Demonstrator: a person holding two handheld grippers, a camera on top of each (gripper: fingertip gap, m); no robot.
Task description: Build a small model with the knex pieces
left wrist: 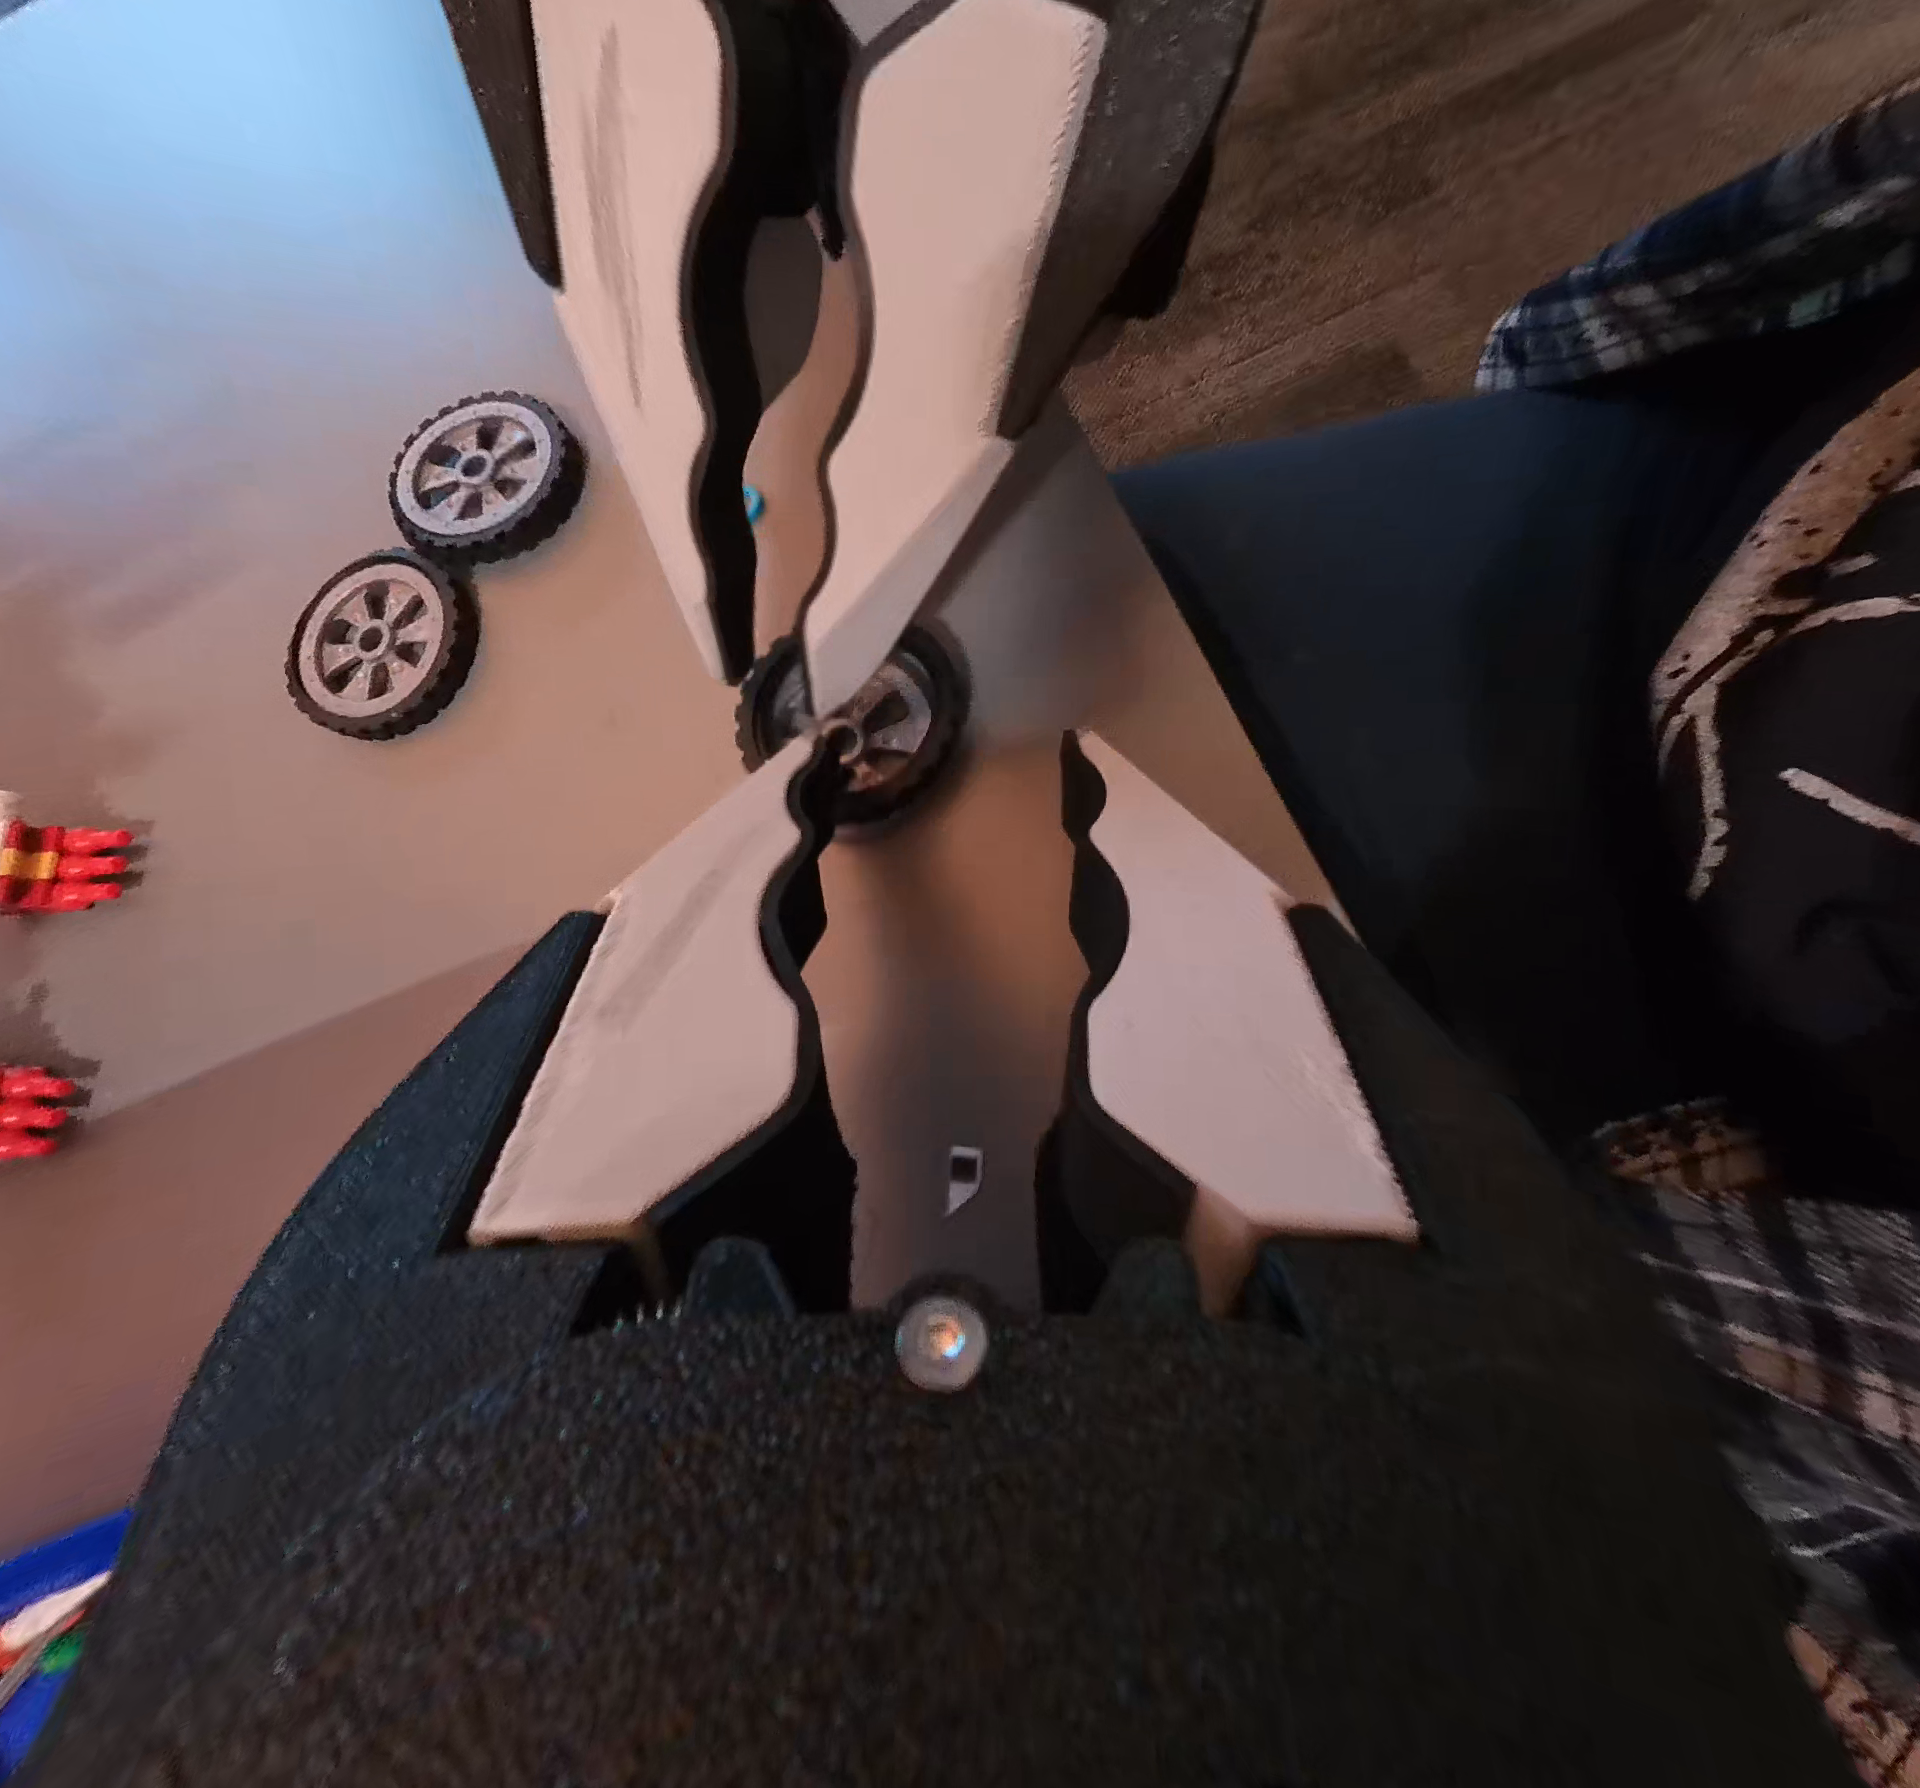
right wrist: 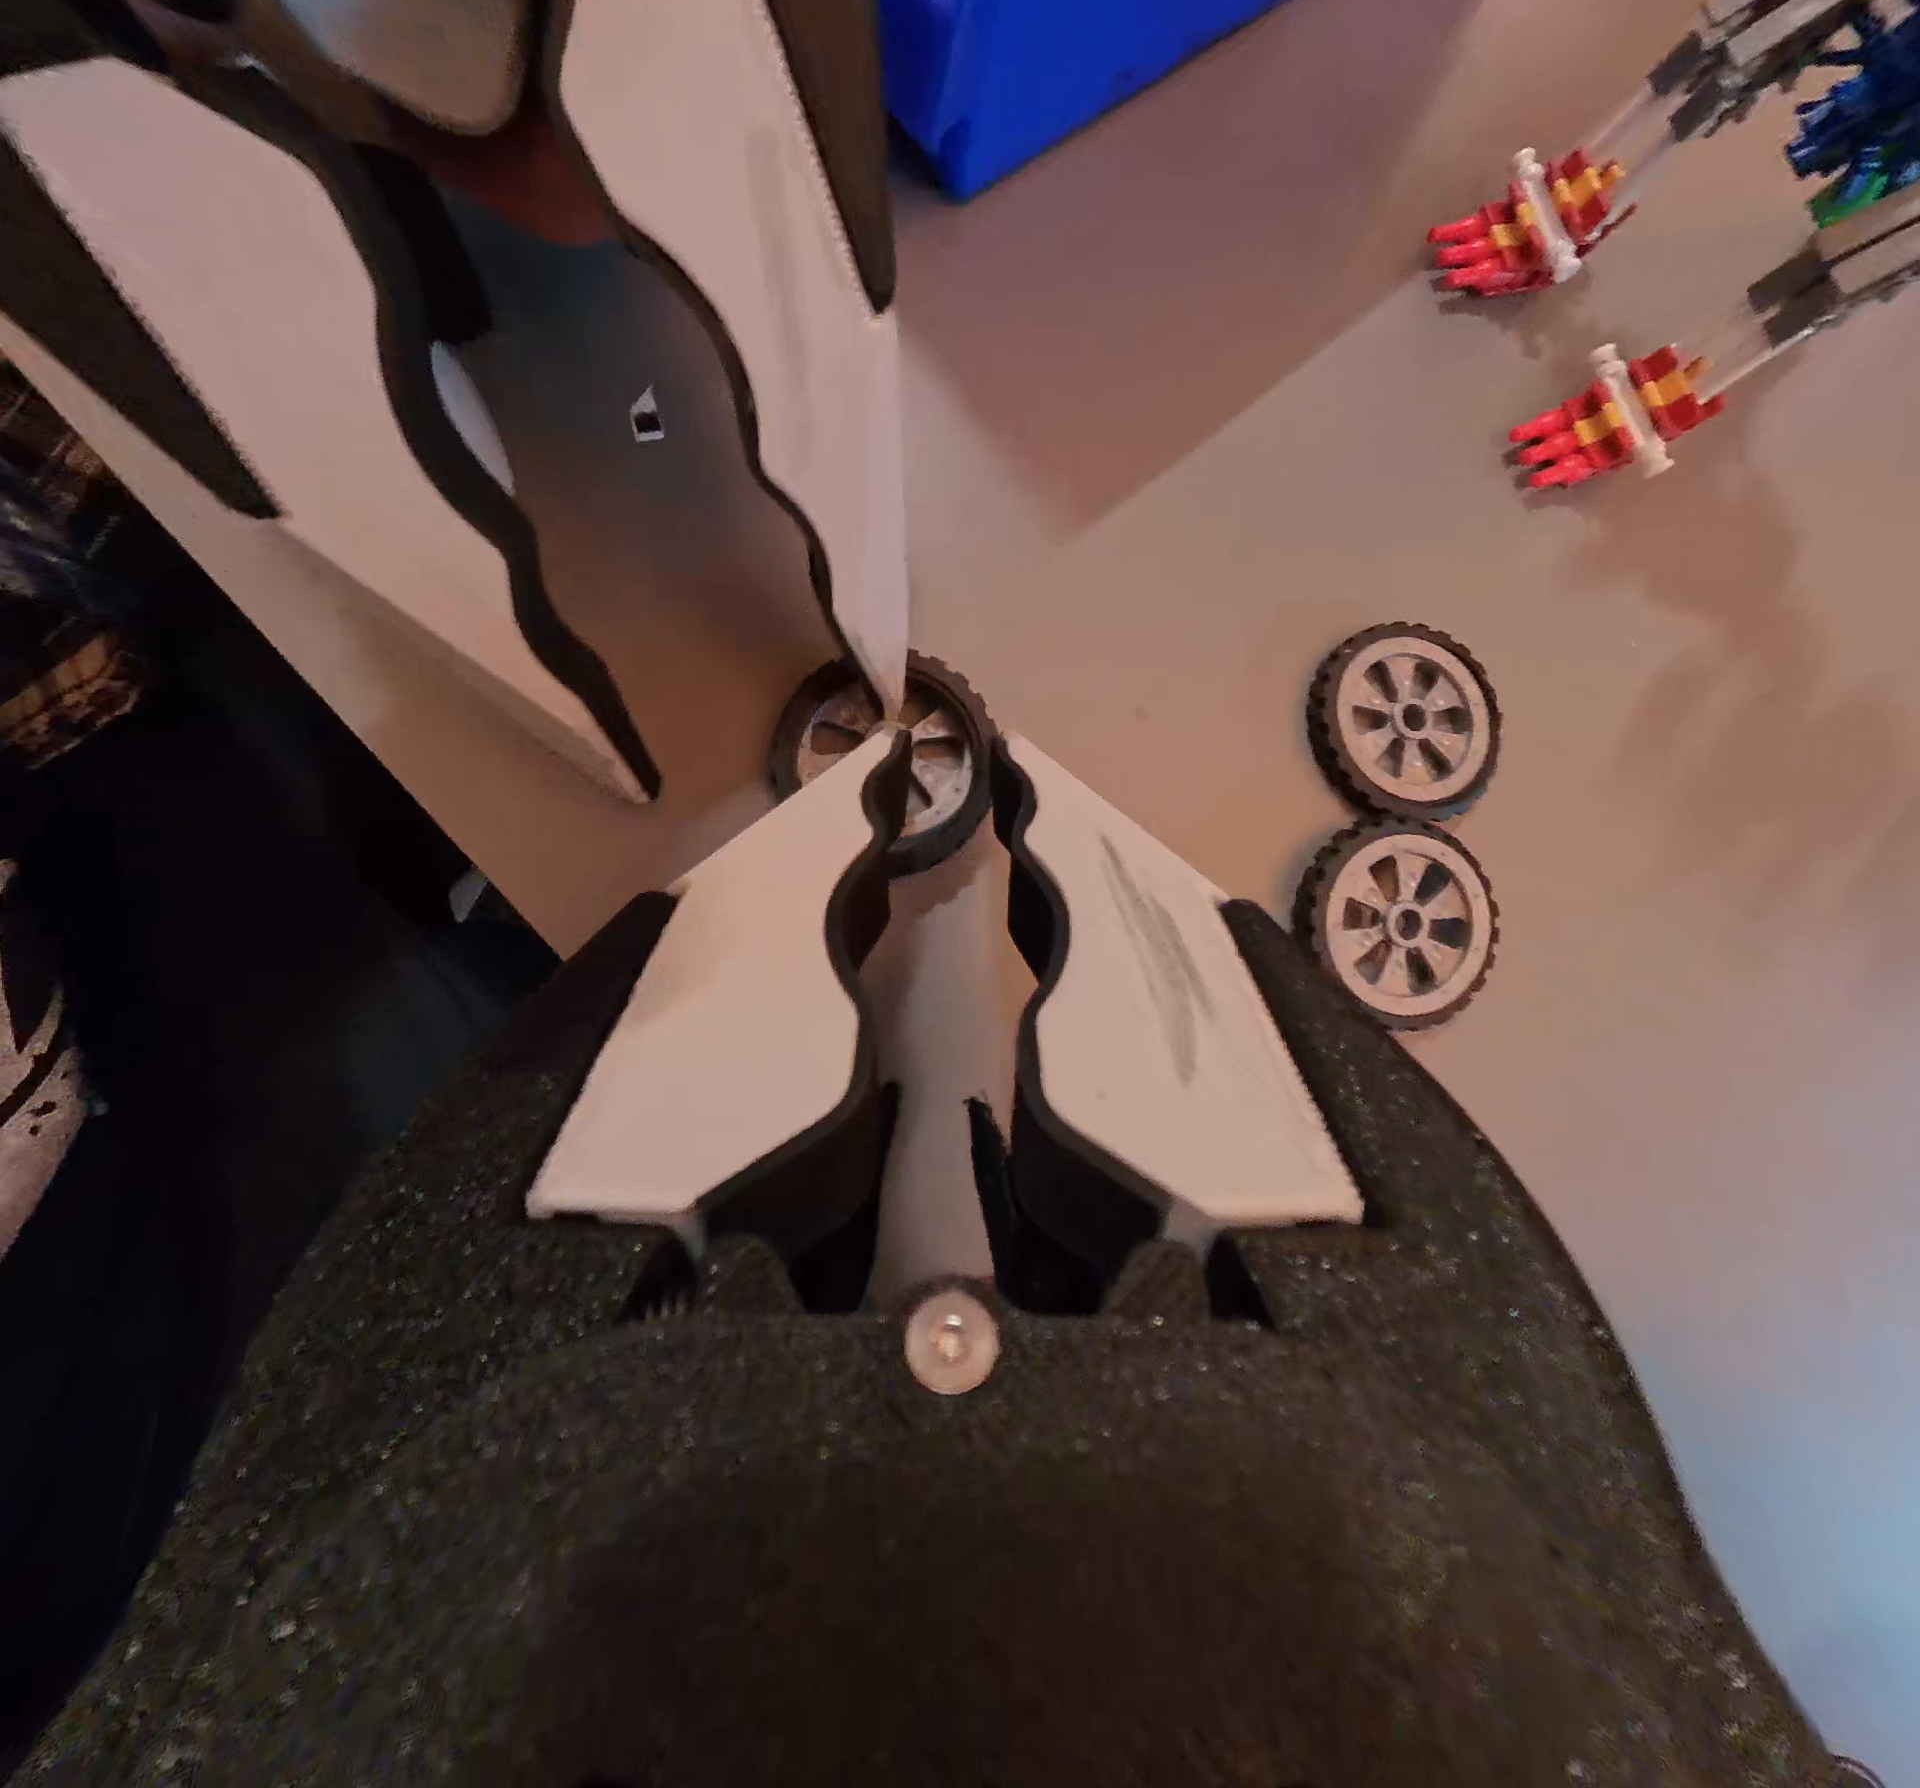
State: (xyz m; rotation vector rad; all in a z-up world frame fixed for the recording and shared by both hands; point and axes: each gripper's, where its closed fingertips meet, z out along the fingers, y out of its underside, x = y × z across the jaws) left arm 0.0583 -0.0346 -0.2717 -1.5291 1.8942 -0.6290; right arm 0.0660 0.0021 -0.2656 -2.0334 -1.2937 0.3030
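Left gripper [left wrist: 940,762]: white fingers with black wavy pads, spread apart; its left fingertip [left wrist: 805,772] touches the rim of a small wheel, the right fingertip stands clear of it on bare table.
Right gripper [right wrist: 940,751]: same build, fingers parted; the left tip lies over the wheel's hub, the right tip sits at the tyre's edge. Whether either gripper actually pinches the wheel cannot be told; neither pair is pressed together.
Table [right wrist: 1195,595]: pale grey-tan top; its near edge runs diagonally just beside the wheel, with a person's dark trouser leg [left wrist: 1403,647] and plaid sleeve [left wrist: 1766,284] beyond it. Open surface lies between the wheel and the other parts.
Blue bin [right wrist: 1091,24]: at the far side of the table, well apart from the grippers.
Brick model [right wrist: 1766,76]: grey beams with two red-and-yellow clawed ends [right wrist: 1517,221], far right in the right wrist view, well apart from the wheel.
Loose wheels [right wrist: 1403,736]: two, black tyres and grey spokes, lying flat and touching each other, near the right gripper's right finger.
Held-between wheel [left wrist: 883,730]: flat on the table just beside its edge, where both grippers' tips meet from opposite sides.
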